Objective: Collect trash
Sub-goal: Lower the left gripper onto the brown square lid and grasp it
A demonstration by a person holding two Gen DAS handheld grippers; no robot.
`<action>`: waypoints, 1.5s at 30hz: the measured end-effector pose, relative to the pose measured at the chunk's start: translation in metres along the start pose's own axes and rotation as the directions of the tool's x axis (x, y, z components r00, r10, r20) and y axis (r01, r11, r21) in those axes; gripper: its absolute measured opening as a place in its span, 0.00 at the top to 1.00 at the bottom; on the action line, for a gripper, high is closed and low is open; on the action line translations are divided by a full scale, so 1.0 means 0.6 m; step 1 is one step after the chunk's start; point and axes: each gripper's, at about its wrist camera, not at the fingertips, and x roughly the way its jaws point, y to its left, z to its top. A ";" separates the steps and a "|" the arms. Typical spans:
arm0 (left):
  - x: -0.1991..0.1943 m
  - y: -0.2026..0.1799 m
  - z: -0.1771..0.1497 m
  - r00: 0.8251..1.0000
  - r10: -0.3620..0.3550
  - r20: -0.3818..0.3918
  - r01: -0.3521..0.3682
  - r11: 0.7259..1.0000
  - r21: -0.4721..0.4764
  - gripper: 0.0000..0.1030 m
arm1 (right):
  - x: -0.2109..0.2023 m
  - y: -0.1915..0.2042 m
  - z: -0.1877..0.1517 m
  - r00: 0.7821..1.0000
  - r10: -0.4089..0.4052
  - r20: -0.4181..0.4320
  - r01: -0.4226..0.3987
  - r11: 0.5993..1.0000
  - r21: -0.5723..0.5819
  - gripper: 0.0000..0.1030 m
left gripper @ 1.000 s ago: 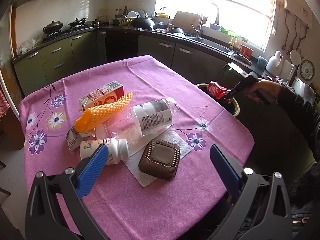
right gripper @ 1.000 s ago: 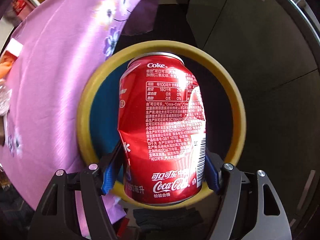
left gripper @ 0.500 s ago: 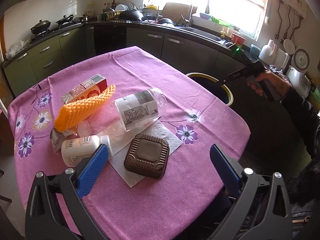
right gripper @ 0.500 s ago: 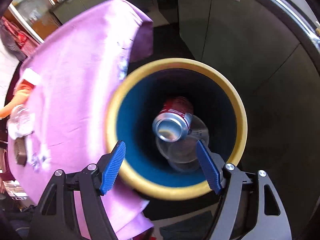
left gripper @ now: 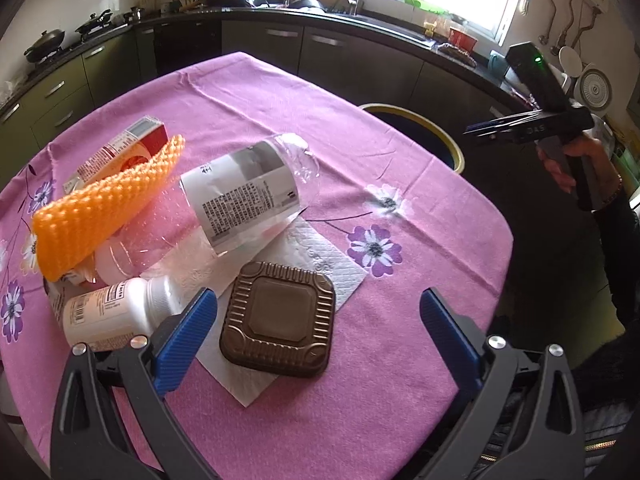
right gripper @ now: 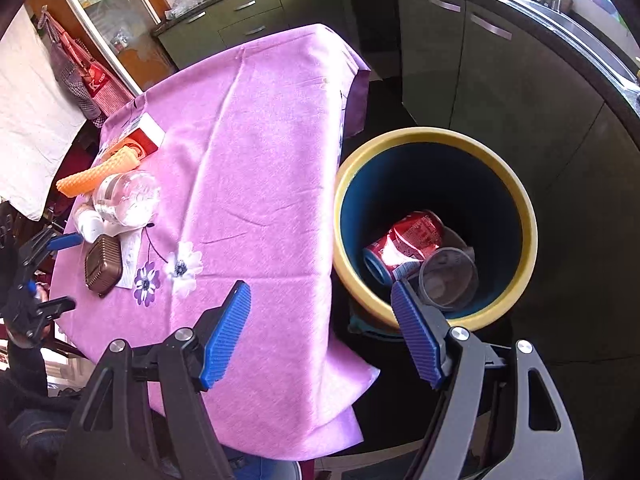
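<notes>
A red cola can (right gripper: 412,236) lies in the yellow-rimmed bin (right gripper: 516,200) beside a clear plastic cup (right gripper: 448,276). My right gripper (right gripper: 320,288) hangs open and empty above the table's edge and the bin. On the pink tablecloth (left gripper: 400,360) lies a heap of trash: a brown square container (left gripper: 280,320) on a paper napkin (left gripper: 320,256), a white pill bottle (left gripper: 108,316), a clear labelled bottle (left gripper: 240,196), an orange foam net (left gripper: 104,204) and a carton (left gripper: 120,148). My left gripper (left gripper: 317,296) stands open just above the brown container.
The bin (left gripper: 448,140) stands on the floor at the table's far right corner. A hand holds the right gripper (left gripper: 476,132) over it. Dark kitchen cabinets and a counter with a sink ring the table. Cloth hangs over the table's edges.
The right gripper let go of the red can, which fell into the bin, then rose and swung towards the table. The left gripper sank closer to the brown container.
</notes>
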 end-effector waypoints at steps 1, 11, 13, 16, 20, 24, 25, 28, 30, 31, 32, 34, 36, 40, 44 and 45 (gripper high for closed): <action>0.007 0.003 0.000 1.000 -0.004 -0.010 0.004 1.000 0.000 0.06 | -0.001 0.002 -0.003 1.000 0.003 0.006 -0.003 1.000 -0.001 0.30; 0.038 0.020 -0.003 0.999 -0.021 -0.050 0.021 1.000 -0.001 0.14 | 0.000 0.005 -0.024 1.000 -0.007 0.011 0.007 1.000 0.015 0.29; 0.041 0.022 -0.003 0.998 -0.024 -0.056 0.024 1.000 -0.004 0.21 | 0.002 0.007 -0.024 1.000 -0.007 0.011 0.007 1.000 0.013 0.29; 0.048 0.027 -0.003 0.997 -0.016 -0.070 0.015 1.000 -0.006 0.29 | 0.005 0.011 -0.023 1.000 -0.006 0.008 0.006 1.000 0.010 0.29; 0.049 0.028 -0.005 0.997 -0.008 -0.071 0.008 1.000 -0.002 0.31 | 0.006 0.015 -0.021 1.000 -0.006 0.004 0.006 1.000 0.002 0.29; 0.046 0.031 -0.006 0.998 -0.003 -0.068 0.003 1.000 -0.003 0.37 | 0.008 0.019 -0.020 1.000 -0.006 0.001 0.006 1.000 -0.006 0.29; 0.045 0.033 -0.006 0.998 -0.002 -0.067 0.002 1.000 -0.005 0.38 | 0.008 0.020 -0.020 1.000 -0.006 0.000 0.006 1.000 -0.008 0.29; 0.042 0.037 -0.008 0.998 -0.004 -0.063 0.004 1.000 -0.011 0.43 | 0.010 0.022 -0.020 1.000 -0.005 -0.003 0.005 1.000 -0.011 0.29; 0.040 0.036 -0.009 0.998 -0.001 -0.062 0.000 1.000 -0.004 0.43 | 0.012 0.023 -0.020 1.000 -0.007 -0.004 0.007 1.000 -0.013 0.29; 0.040 0.034 -0.010 0.998 0.000 -0.062 0.000 1.000 0.000 0.43 | 0.012 0.023 -0.020 1.000 -0.007 -0.004 0.007 1.000 -0.013 0.29; 0.040 0.032 -0.010 0.998 0.000 -0.063 0.000 1.000 0.003 0.43 | 0.012 0.023 -0.020 1.000 -0.008 -0.003 0.008 1.000 -0.014 0.29; 0.036 0.027 -0.009 0.998 0.008 -0.056 -0.007 1.000 0.015 0.43 | 0.011 0.023 -0.020 1.000 -0.014 -0.003 0.014 1.000 -0.015 0.29; 0.032 0.021 -0.007 0.999 0.010 -0.048 -0.009 1.000 0.025 0.44 | 0.011 0.021 -0.020 1.000 -0.019 -0.002 0.019 1.000 -0.014 0.29; 0.020 0.011 0.001 0.999 0.008 -0.040 -0.006 0.999 0.037 0.44 | 0.012 0.017 -0.021 1.000 -0.029 -0.001 0.029 1.000 -0.011 0.29; 0.010 -0.002 0.013 0.999 -0.001 -0.035 0.003 0.999 0.054 0.44 | 0.012 0.010 -0.024 0.999 -0.045 -0.003 0.045 0.999 -0.007 0.29; 0.008 -0.007 0.019 0.999 -0.003 -0.034 0.005 0.998 0.062 0.44 | 0.011 0.009 -0.025 0.999 -0.050 -0.001 0.050 0.999 -0.006 0.29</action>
